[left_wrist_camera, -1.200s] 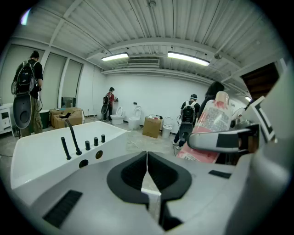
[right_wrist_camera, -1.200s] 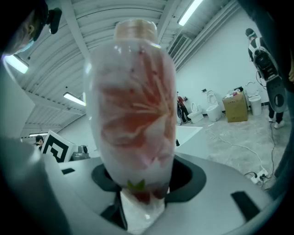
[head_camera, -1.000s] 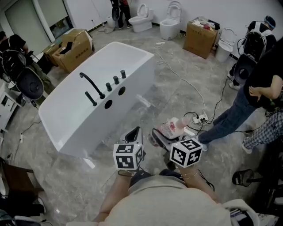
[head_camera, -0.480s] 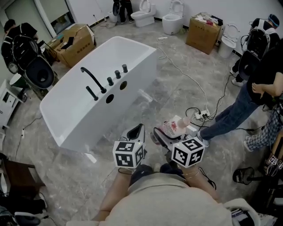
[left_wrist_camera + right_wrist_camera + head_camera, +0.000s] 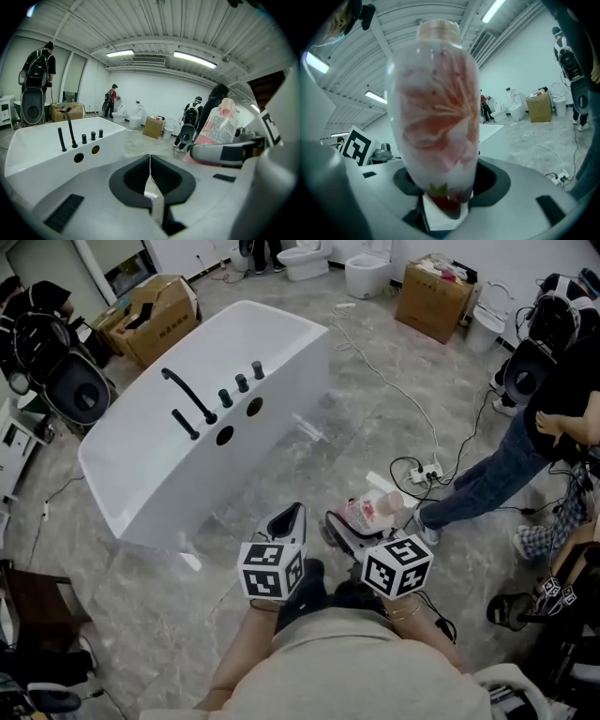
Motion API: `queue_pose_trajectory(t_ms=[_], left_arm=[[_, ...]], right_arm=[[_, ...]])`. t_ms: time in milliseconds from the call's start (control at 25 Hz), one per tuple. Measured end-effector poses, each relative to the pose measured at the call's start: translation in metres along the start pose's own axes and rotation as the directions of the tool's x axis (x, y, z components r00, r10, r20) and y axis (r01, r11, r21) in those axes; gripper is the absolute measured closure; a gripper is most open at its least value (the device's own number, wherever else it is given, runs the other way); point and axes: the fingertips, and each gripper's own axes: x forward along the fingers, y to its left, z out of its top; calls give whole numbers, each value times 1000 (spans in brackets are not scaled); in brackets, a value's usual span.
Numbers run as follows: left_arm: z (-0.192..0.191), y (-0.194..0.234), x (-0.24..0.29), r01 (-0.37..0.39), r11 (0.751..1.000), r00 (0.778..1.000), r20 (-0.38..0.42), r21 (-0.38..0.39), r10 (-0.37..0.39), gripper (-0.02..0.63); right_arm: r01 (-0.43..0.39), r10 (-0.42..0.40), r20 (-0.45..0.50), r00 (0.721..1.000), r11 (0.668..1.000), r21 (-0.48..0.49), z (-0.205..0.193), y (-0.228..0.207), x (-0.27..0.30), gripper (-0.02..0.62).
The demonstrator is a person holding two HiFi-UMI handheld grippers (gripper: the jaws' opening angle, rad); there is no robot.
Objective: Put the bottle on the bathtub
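Note:
A clear plastic bottle (image 5: 438, 108) with a pink-red label and a pale cap stands in my right gripper (image 5: 345, 524), which is shut on its lower part. In the head view the bottle (image 5: 368, 512) hangs over the floor, right of the bathtub. The white bathtub (image 5: 141, 474) lies ahead to the left, with a black faucet (image 5: 187, 395) and knobs on its near rim. My left gripper (image 5: 286, 521) is shut with nothing in it, beside the right one. In the left gripper view the bathtub (image 5: 42, 145) is ahead left and the bottle (image 5: 218, 124) at right.
A cable and power strip (image 5: 427, 470) lie on the marble floor right of me. A person in jeans (image 5: 506, 465) stands at right. Cardboard boxes (image 5: 155, 315) and toilets (image 5: 366, 273) line the back. Black backpack rigs (image 5: 70, 390) stand left of the tub.
The head view has shifted slightly, so the bathtub sits a bit further left and up. Both grippers keep their places, the bottle still held in the right one.

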Motion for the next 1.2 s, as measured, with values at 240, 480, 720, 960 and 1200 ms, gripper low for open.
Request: queue_pose_trajectory(t_ms=[240, 480, 720, 960, 1200], left_arm=[[-1, 19, 27, -9, 1000, 1000, -26, -25, 9, 597], [24, 62, 82, 5, 999, 1000, -16, -42, -6, 597], [90, 121, 145, 28, 998, 999, 20, -52, -27, 597], [145, 172, 209, 68, 998, 998, 9, -12, -68, 597], [181, 214, 253, 121, 993, 993, -2, 18, -121, 597]], right_arm=[[-10, 10, -26, 1000, 1000, 13, 2, -16, 27, 367], [-13, 13, -23, 1000, 1000, -1, 23, -40, 88, 367], [-7, 6, -32, 999, 1000, -28, 70, -68, 167, 367], [39, -39, -9, 999, 999, 3, 122, -103, 237, 367], [50, -53, 28, 998, 995, 84, 154, -120, 296, 367]])
